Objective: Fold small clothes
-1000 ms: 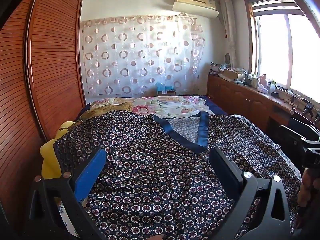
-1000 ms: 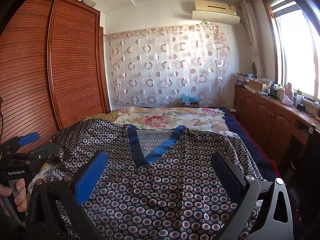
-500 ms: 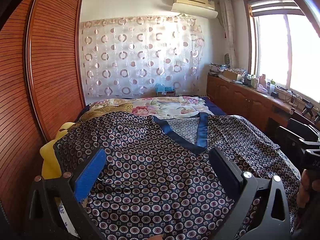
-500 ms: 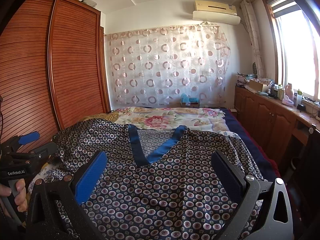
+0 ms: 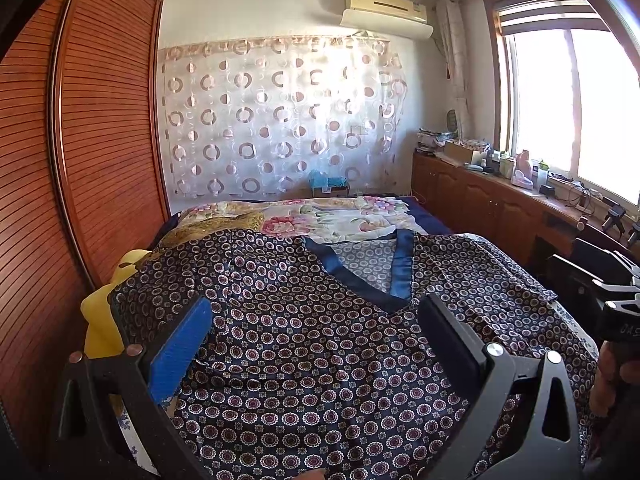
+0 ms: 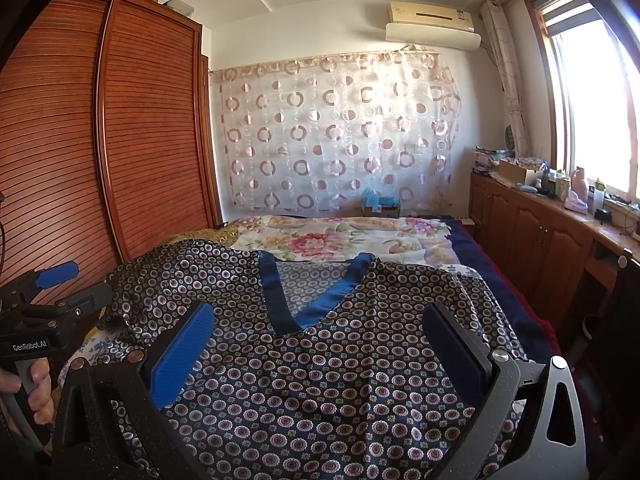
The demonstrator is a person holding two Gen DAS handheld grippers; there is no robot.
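"GenRobot.AI" on left gripper [image 6: 56, 280] body, right wrist view; partial "OAS" on right gripper [image 5: 624, 328] body.

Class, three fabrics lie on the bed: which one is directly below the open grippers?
The dark circle-print top with the blue V-neck, spread flat nearest the cameras. The floral bedspread and gold cloth lie farther back.

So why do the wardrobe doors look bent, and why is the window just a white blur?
Left wrist view: the fisheye lens bows the wardrobe outward, and daylight overexposes the window to plain white. Right wrist view: same curve on the wardrobe, same washed-out window, sun patches on the curtain; the shirt stays sharp, and dark corners frame the picture.
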